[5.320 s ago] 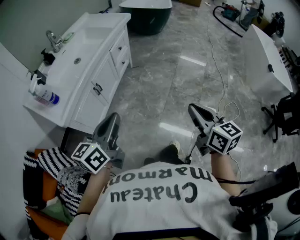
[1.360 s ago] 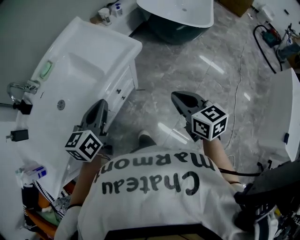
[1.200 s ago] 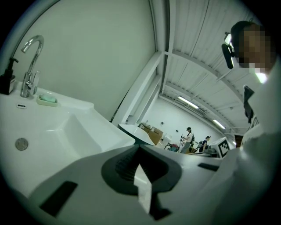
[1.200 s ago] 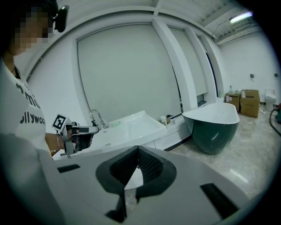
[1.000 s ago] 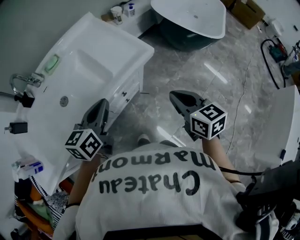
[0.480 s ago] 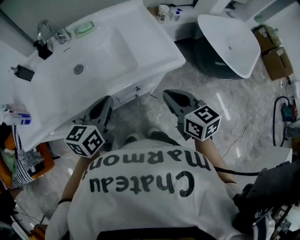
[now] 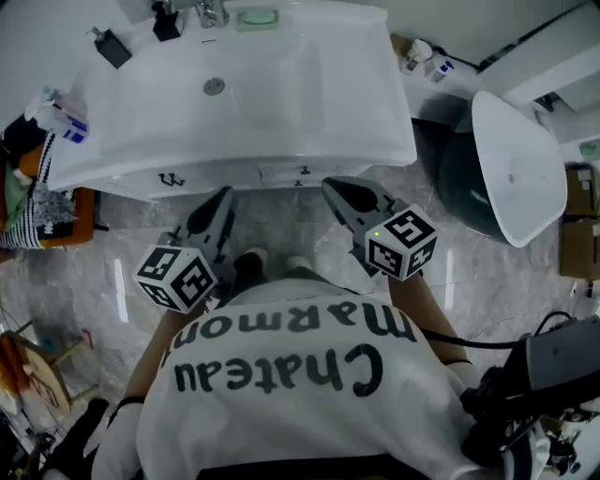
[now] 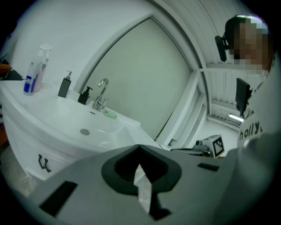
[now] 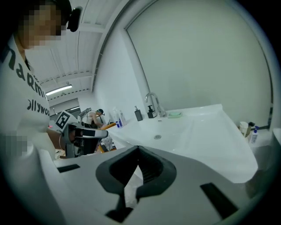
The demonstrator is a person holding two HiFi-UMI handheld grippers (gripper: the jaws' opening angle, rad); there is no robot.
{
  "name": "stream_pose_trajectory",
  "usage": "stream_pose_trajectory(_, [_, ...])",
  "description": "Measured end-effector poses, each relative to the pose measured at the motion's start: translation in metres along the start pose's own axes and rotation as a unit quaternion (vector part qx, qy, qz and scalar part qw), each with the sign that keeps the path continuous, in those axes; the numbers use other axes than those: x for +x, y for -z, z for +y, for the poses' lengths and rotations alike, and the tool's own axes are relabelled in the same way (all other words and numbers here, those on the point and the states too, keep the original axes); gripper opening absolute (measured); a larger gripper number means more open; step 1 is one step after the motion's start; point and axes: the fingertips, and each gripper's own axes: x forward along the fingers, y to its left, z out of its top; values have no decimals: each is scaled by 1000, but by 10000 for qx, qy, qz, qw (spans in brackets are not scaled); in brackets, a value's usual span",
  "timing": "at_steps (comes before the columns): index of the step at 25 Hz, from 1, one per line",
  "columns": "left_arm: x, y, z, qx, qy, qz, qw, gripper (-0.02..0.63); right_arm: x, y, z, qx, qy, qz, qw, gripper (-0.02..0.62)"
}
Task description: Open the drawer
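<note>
The white vanity with its sink lies straight ahead of me. Its front carries two small dark handles; which one belongs to the drawer I cannot tell. My left gripper is shut on nothing, its tips just short of the cabinet front between the handles. In the left gripper view one handle shows low on the left, beyond the left gripper. My right gripper is also shut and empty, close below the right handle. The right gripper looks over the basin top.
On the vanity top are a faucet, green soap, a black dispenser and a spray bottle. A dark freestanding tub stands right. An orange basket with striped cloth sits left. My feet stand before the cabinet.
I have turned toward the vanity, which swung from the upper left to lie straight across the top. Both grippers came round with me to face its front, jaws unchanged.
</note>
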Motion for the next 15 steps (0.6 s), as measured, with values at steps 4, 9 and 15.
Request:
stream_pose_trajectory(4, [-12, 26, -3, -87, -422, -156, 9989, 5, 20, 30, -2, -220, -398, 334, 9984, 3])
stream_pose_trajectory(9, [-18, 74, 7, -360, -919, -58, 9951, 5, 44, 77, -4, -54, -788, 658, 9947, 3])
stream_pose_trajectory(15, [-7, 117, 9, -345, -1123, 391, 9923, 5, 71, 135, -36, 418, -692, 992, 9918, 3])
